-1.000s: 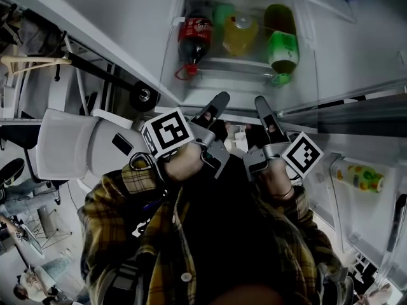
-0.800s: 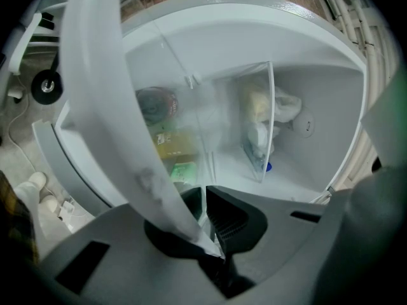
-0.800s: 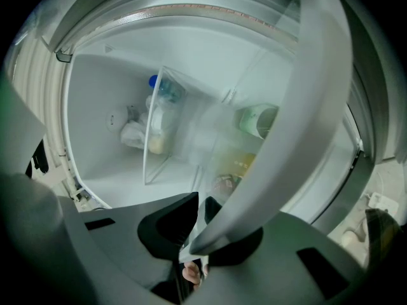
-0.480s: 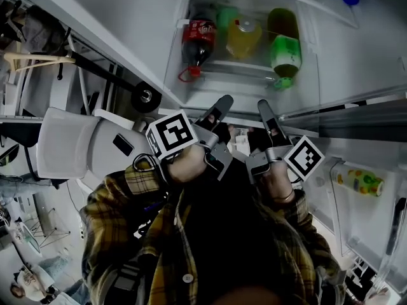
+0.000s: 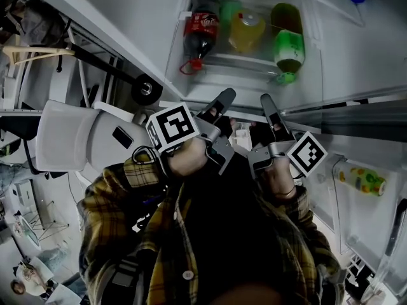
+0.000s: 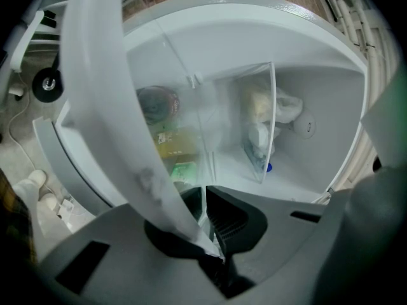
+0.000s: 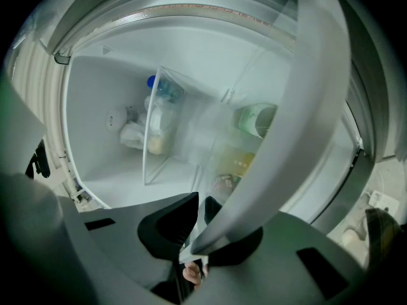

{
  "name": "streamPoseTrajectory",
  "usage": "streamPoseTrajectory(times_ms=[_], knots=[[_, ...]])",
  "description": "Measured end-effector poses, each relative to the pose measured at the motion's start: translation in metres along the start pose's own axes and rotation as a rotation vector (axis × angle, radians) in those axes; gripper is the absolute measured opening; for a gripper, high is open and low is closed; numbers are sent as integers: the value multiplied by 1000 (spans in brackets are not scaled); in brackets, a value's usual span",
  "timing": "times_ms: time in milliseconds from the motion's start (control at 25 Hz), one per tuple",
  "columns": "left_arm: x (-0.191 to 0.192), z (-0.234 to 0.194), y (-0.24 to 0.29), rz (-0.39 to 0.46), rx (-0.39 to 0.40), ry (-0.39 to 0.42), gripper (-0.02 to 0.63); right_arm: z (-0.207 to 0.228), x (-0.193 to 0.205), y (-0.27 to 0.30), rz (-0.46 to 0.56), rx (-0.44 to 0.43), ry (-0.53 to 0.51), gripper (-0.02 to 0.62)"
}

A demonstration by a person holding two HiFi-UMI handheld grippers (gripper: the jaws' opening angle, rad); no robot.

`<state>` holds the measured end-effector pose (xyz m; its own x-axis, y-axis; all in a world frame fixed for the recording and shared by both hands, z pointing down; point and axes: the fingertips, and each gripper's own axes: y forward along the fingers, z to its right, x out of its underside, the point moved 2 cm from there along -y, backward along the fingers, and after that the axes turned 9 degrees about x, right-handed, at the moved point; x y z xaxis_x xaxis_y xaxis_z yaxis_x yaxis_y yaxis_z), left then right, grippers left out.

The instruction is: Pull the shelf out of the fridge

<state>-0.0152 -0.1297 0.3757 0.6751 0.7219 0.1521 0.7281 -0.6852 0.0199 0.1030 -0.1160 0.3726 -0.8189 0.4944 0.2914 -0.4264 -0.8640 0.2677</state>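
FRIDGE SHELF IN A DOUBLE GRIP: A person in a plaid shirt (image 5: 127,227) stands at the open fridge (image 5: 334,56) with a two-jaw gripper in each hand, both pointed into the cabinet. The left gripper (image 5: 224,97) has its jaws clamped on the white-trimmed front edge of the shelf (image 6: 102,107), with the thin pane pinched between the dark pads. In the left gripper view the trim sweeps up and away to the left. The right gripper (image 5: 267,101), just beside it, bites the same edge, its jaws pressed onto the pane. The shelf sits inside the fridge with its front edge nearest the person, at the tips of both grippers. Farther in, a cola bottle (image 5: 198,33), a yellow bottle (image 5: 247,32) and a green bottle (image 5: 289,46) sit side by side, caps toward the person. A patterned bottle (image 5: 361,178) rests in the door rack at the right.
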Motion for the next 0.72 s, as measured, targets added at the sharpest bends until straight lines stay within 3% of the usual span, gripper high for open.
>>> streamPoseTrajectory(times_ms=[720], knots=[[0,-3,5,-17,-5,16,35,2,-2,0,9,1,15,51]])
